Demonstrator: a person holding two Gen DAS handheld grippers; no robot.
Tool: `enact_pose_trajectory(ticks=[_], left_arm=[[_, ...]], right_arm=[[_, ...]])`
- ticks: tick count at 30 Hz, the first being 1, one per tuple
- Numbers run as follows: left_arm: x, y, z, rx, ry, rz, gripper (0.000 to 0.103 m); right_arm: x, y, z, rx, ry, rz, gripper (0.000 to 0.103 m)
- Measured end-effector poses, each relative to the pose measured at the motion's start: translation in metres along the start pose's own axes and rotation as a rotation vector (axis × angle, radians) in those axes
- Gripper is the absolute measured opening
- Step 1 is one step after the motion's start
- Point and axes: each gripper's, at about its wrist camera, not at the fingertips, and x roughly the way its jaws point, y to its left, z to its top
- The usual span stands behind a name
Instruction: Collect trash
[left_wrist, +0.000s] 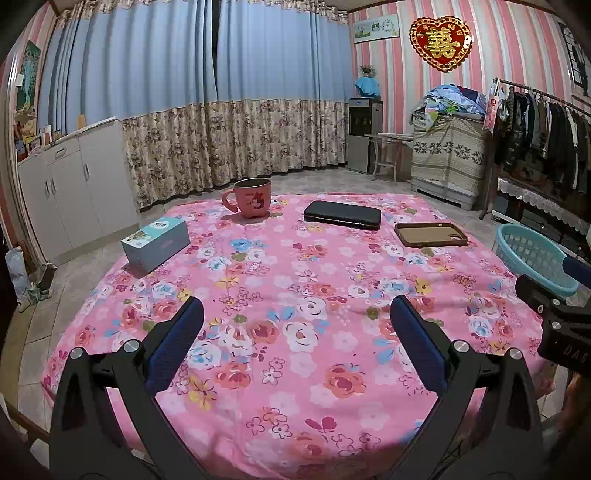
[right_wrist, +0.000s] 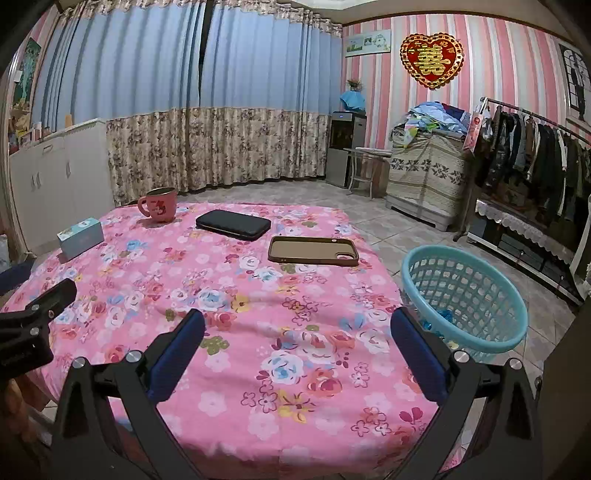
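Note:
A round table under a pink floral cloth (left_wrist: 295, 295) (right_wrist: 229, 314) fills both views. On it lie a pale blue box (left_wrist: 155, 243) (right_wrist: 80, 237), a pink mug (left_wrist: 251, 197) (right_wrist: 159, 205), a black case (left_wrist: 342, 215) (right_wrist: 233, 224) and a brown phone case (left_wrist: 430, 234) (right_wrist: 313, 251). A turquoise basket (right_wrist: 465, 295) (left_wrist: 535, 254) stands beside the table's right edge, with small blue bits inside. My left gripper (left_wrist: 295, 317) hangs open over the near cloth, nothing between its fingers. My right gripper (right_wrist: 297, 328) is open too, near the basket.
White cabinets (left_wrist: 70, 177) line the left wall. Curtains hang behind the table. A clothes rack (left_wrist: 543, 125) and a covered chest (left_wrist: 448, 155) stand at the right. The floor is tiled.

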Motion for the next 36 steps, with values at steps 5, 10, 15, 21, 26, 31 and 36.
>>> enact_pose_trajectory(ticks=[5,10,15,21,26,31,36], left_arm=[[0.0004,0.0002,0.0002,0.001,-0.001,0.001,0.098],[0.0003,0.0005,0.0001,0.000,-0.001,0.001,0.098],[0.0001,0.0002,0.0001,0.001,-0.001,0.001,0.098],[-0.0004,-0.0008,-0.0002,0.001,-0.001,0.001,0.098],[-0.0003,-0.0005,-0.0003,-0.001,-0.002,0.000,0.098],[-0.0007,-0.0008,0.0001,0.004,-0.002,0.000,0.098],[-0.0011,0.0000,0.0017,0.005,-0.004,-0.002,0.098]], right_arm=[[-0.0005,-0.0004,0.0004,0.000,-0.002,-0.002,0.098],[-0.0004,-0.0002,0.0004,0.000,-0.001,-0.002,0.098],[-0.0002,0.0000,0.0001,0.000,-0.002,-0.002,0.098],[-0.0002,0.0003,-0.0001,-0.002,-0.003,-0.003,0.098],[0.0002,0.0002,-0.0004,-0.001,-0.002,-0.003,0.098],[0.0002,0.0003,-0.0002,-0.001,-0.002,-0.003,0.098],[0.0004,0.0006,-0.0005,-0.002,-0.002,-0.004,0.098]])
